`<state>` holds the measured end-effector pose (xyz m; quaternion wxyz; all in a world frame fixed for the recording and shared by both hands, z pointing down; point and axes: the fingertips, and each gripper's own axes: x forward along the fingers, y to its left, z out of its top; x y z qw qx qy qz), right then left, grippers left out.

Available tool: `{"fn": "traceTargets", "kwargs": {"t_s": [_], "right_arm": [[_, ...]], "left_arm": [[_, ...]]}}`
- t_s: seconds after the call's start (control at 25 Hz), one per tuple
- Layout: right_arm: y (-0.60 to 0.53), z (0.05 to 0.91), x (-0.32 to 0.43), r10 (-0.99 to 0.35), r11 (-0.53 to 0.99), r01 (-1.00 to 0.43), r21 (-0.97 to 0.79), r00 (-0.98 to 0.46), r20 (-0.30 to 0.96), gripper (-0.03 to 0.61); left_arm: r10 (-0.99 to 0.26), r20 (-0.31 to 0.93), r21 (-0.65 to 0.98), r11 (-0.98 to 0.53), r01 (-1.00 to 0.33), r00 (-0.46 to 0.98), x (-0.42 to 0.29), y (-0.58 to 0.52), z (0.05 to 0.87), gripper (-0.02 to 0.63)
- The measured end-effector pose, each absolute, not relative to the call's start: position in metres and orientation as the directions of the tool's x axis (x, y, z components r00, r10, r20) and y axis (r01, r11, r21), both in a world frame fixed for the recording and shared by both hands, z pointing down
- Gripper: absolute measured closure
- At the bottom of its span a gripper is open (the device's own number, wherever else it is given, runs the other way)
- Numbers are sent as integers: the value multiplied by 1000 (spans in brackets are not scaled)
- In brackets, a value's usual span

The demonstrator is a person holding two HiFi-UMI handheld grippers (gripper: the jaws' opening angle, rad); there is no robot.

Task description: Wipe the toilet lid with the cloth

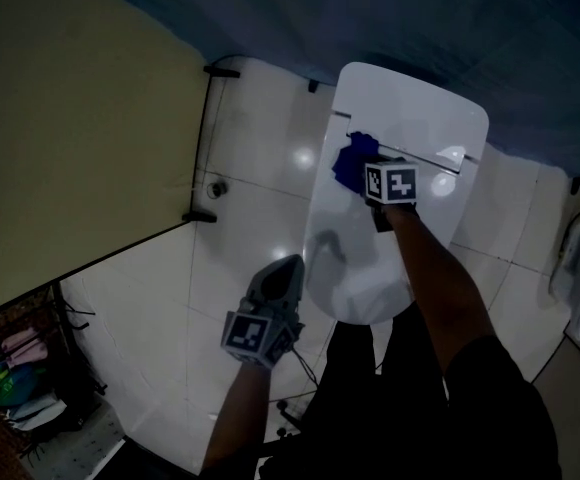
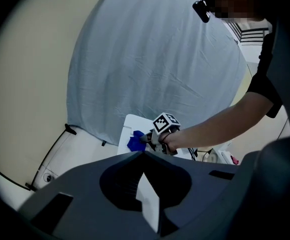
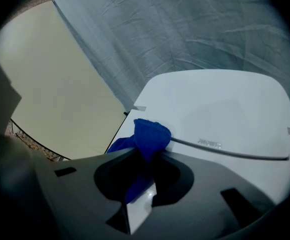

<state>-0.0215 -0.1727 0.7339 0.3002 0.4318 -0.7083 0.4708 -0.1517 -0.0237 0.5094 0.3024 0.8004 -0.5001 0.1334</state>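
**Operator:** Where was the cloth?

**Spotter:** You had the blue cloth [image 3: 150,134] pinched in your right gripper [image 3: 147,156]. Its own view showed the jaws clamped on it, with a bunched fold poking out past the tips and a tail hanging down between them. The fold was pressed at the rear left corner of the toilet lid [image 1: 365,278], right on the seam where the lid met the cistern [image 1: 415,103].

**Operator:** Did the head view show that grip?

**Spotter:** No. From above, your marker cube covered the jaws. You saw only the cloth sticking out beyond the cube, toward the lid's left edge. That view did place both grippers at once.

**Operator:** And my left gripper?

**Spotter:** You held the left gripper [image 1: 282,273] off the lid's front left edge, over the white floor tiles [image 1: 240,218] and well apart from the cloth. Its own view showed the jaws brought together at the tips with nothing between them.

**Operator:** Anything else only that view caught?

**Spotter:** It looked across at your right forearm [image 2: 210,129] reaching to the toilet, with the cloth just ahead of the right gripper. A blue-grey sheet [image 2: 155,59] hung behind. There was also print along the seam in the right gripper view, too small to read.
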Motion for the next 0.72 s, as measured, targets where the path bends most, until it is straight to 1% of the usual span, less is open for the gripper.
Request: {"fn": "traceTargets", "kwargs": {"t_s": [0.12, 0.2, 0.32, 0.44, 0.56, 0.72], "right_arm": [[-169, 734, 1, -334, 176, -898, -404, -441, 833, 514], [-165, 734, 17, -338, 165, -899, -406, -439, 833, 514], [-157, 735, 42, -343, 152, -900, -409, -436, 832, 514], [-150, 735, 68, -350, 139, -906, -400, -423, 836, 514], [-142, 735, 94, -353, 124, -913, -388, -406, 843, 514], [-133, 738, 131, -353, 109, -923, -368, -382, 854, 514]], "left_arm": [[-692, 547, 352, -322, -879, 472, -140, -35, 520, 621], [-658, 589, 355, -310, -882, 468, -133, -45, 532, 623], [-541, 713, 348, -280, -895, 446, -122, -56, 560, 623], [-432, 800, 366, -198, -909, 416, -118, -64, 580, 621], [-408, 826, 377, -115, -919, 389, -117, -66, 583, 623], [-383, 849, 348, -113, -931, 364, -114, -58, 586, 621]]}}
